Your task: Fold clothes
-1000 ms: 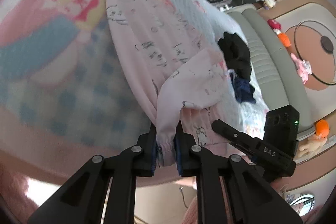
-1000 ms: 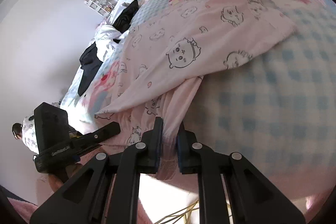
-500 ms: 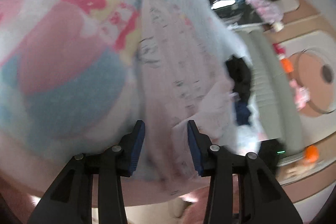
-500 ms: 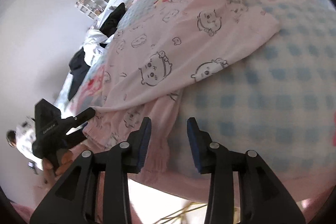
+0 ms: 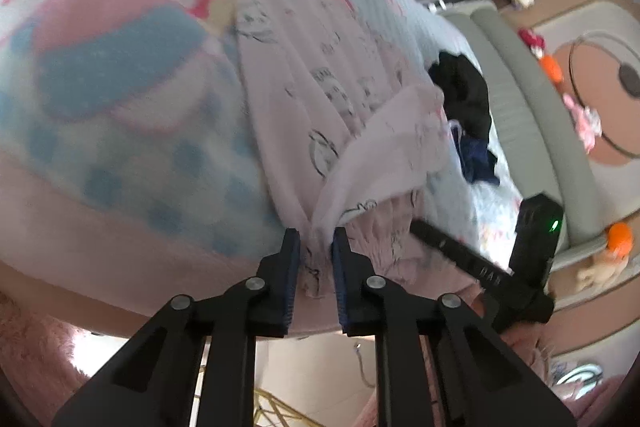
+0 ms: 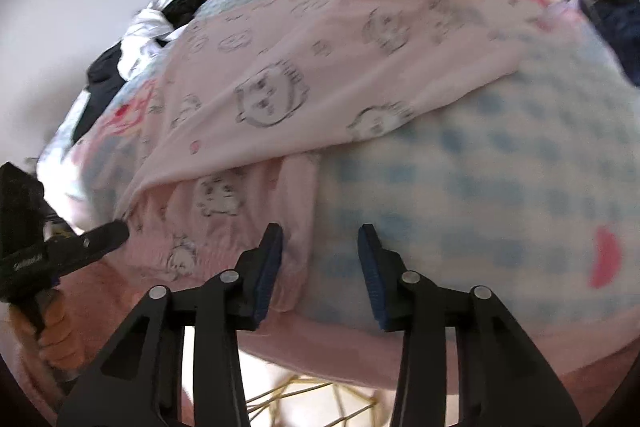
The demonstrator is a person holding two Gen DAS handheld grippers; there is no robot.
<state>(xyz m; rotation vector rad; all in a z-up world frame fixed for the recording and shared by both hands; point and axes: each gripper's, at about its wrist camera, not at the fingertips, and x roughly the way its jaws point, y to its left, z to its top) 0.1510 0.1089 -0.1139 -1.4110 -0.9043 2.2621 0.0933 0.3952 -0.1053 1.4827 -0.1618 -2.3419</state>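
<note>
Pink pyjama trousers with cartoon faces (image 5: 304,75) lie stretched across the bed, one part folded over. My left gripper (image 5: 316,247) is shut on the gathered waistband at the bed's near edge. In the right wrist view the same trousers (image 6: 304,79) spread over the bed. My right gripper (image 6: 320,247) is open, with the waistband corner (image 6: 296,227) lying by its left finger. The left gripper also shows in the right wrist view (image 6: 80,243), and the right gripper in the left wrist view (image 5: 460,255).
The bed has a blue-checked cartoon quilt (image 5: 120,147) with a pink border. Dark clothes (image 5: 468,99) lie to the right on the bed, and black and white clothes (image 6: 160,15) at the far end. A grey sofa (image 5: 532,99) and toys stand beyond.
Both grippers opened and let go of the waistband half a second ago. The left one has shut on it again. The right one has opened wider and stays open.
</note>
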